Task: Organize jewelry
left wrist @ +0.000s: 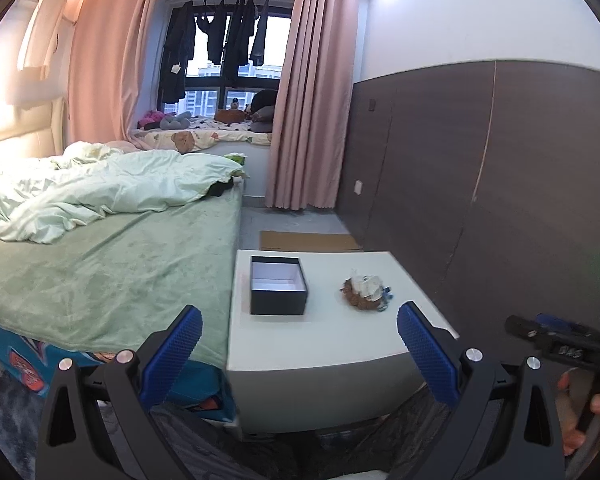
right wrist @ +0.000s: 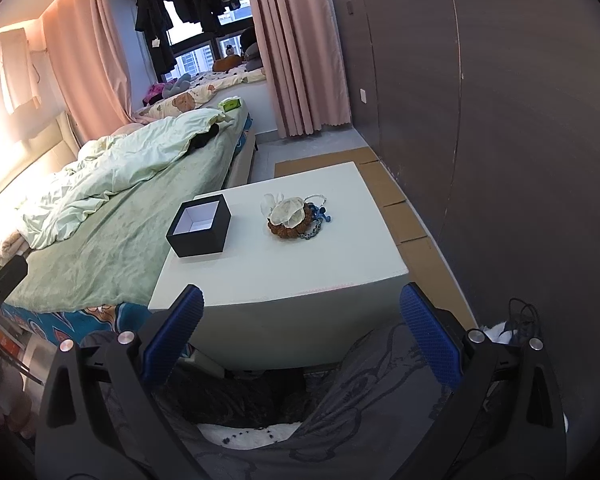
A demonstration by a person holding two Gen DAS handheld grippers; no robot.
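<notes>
A pile of jewelry (left wrist: 365,291) lies on a small white table (left wrist: 332,340): brown beads, pale translucent pieces and a blue chain. An open black box (left wrist: 278,285) with a white inside stands upright to its left and looks empty. The right wrist view shows the pile (right wrist: 295,216) and the box (right wrist: 199,225) on the table (right wrist: 284,276) too. My left gripper (left wrist: 300,328) is open and empty, held short of the table's near edge. My right gripper (right wrist: 302,312) is open and empty, also before the near edge.
A bed (left wrist: 112,264) with a green sheet and rumpled duvet touches the table's left side. A dark panelled wall (left wrist: 500,184) runs on the right. Flat cardboard (right wrist: 384,196) lies on the floor by the wall. Pink curtains (left wrist: 312,120) hang behind.
</notes>
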